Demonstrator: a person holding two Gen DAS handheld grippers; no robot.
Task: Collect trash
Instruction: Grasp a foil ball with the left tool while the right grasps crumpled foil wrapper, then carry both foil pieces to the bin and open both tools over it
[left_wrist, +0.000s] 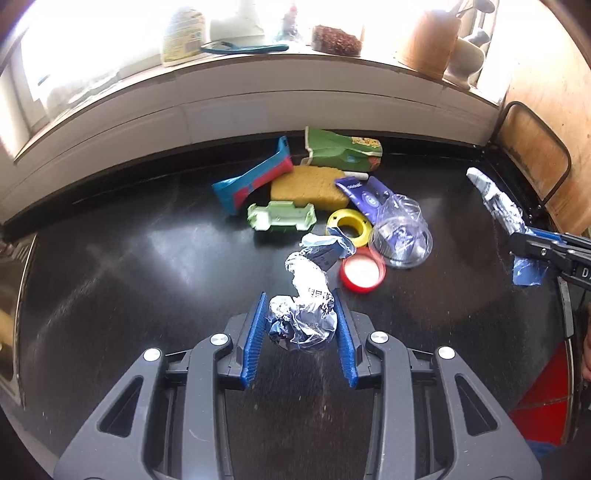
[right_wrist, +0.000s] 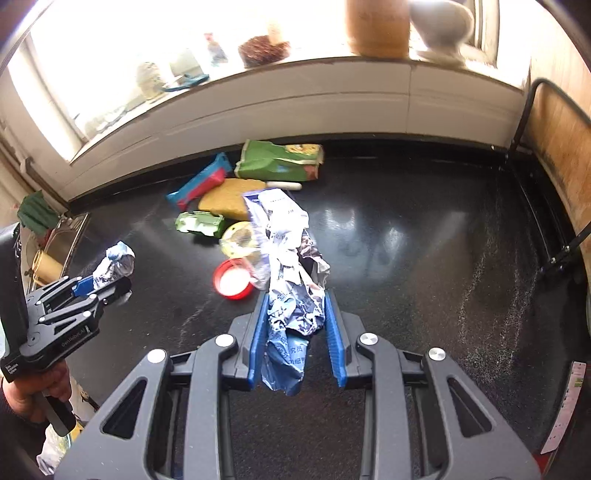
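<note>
Holding one crumpled wrapper in each gripper, I see both pieces lifted clear of the dark bench (left_wrist: 110, 258). My left gripper (left_wrist: 301, 325) has its blue fingers (left_wrist: 255, 332) closed to a narrow gap on a silvery foil wrapper (left_wrist: 303, 314), whose long axis runs forward from the fingers toward the litter pile. My right gripper (right_wrist: 295, 332) is likewise clamped on a blue and white paper wrapper (right_wrist: 288, 295) that stretches forward, with a tail hanging behind the fingers. Both grippers tilt steeply downward at the bench. Remaining trash lies ahead, nearer the left gripper: a red lid (left_wrist: 362, 271), a clear plastic cup (left_wrist: 402, 236), a yellow ring (left_wrist: 349, 227), a green carton (left_wrist: 282, 218), a yellow sponge (left_wrist: 308, 186) and a green packet (left_wrist: 341, 151) by the wall. No bin is clearly visible, so I judge the next move is carrying both wrappers away sideways.
</note>
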